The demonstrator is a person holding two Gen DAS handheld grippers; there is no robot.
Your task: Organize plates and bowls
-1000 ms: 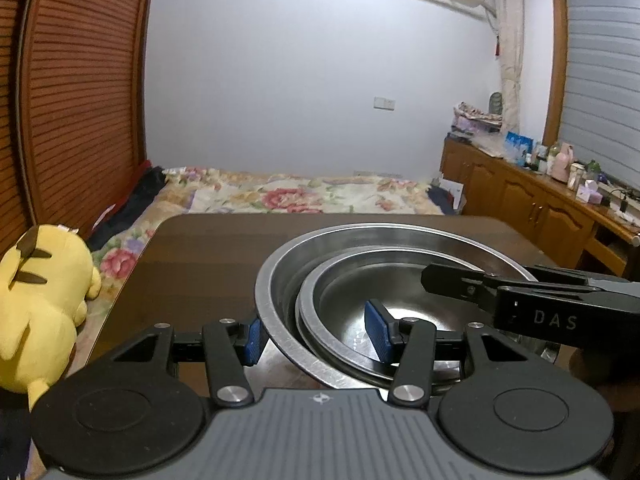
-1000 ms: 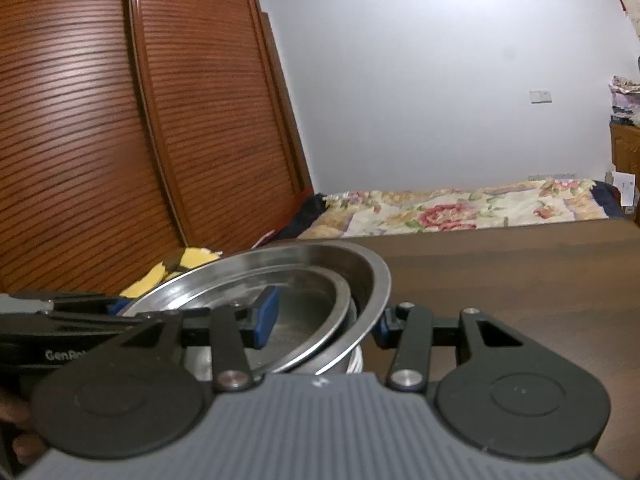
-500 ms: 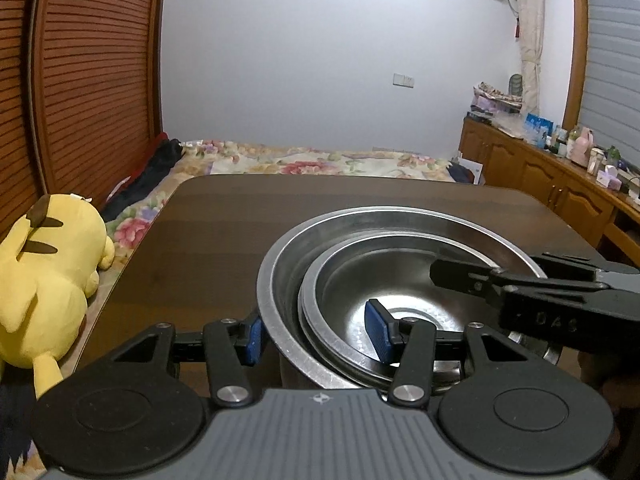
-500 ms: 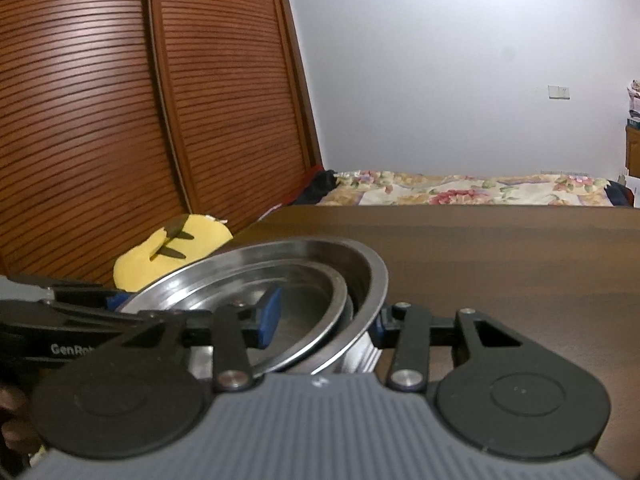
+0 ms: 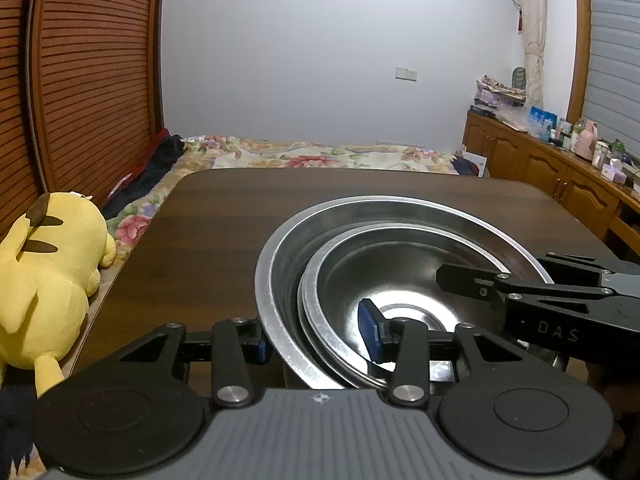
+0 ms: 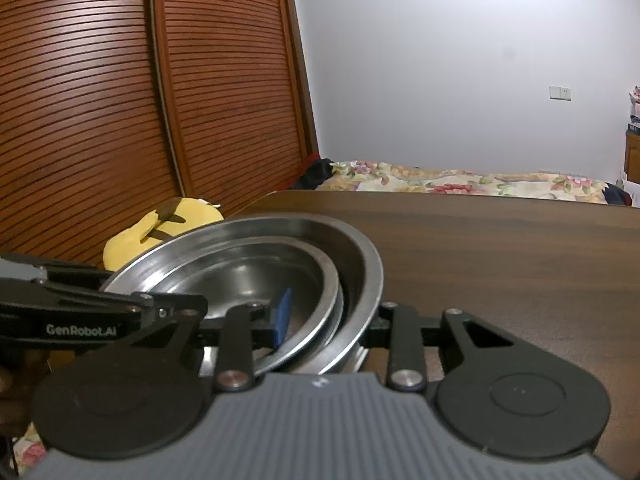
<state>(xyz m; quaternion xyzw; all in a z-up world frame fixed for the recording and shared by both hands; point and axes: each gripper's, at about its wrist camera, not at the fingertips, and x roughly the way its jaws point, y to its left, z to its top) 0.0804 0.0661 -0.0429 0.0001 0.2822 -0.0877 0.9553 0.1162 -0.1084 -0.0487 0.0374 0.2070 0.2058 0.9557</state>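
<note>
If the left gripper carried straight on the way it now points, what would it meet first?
Probably the nested steel bowls: the left gripper already straddles their near rims, jaws closing, so the bowls' walls come first, though depth is hard to judge.

Home bedroom; floral-quilted bed (image 5: 320, 154), louvred wardrobe doors (image 6: 120, 100), plush toy (image 5: 44, 280)

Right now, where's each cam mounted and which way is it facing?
Left wrist: on the left gripper, looking along its closing fingers astride the near rims of the nested steel bowls; the right gripper enters from the right.
Right wrist: on the right gripper, closing across the bowls' opposite rims, facing the louvred wardrobe; the left gripper enters from the left.
Shared: bowls, dark table, yellow plush, bed.
</note>
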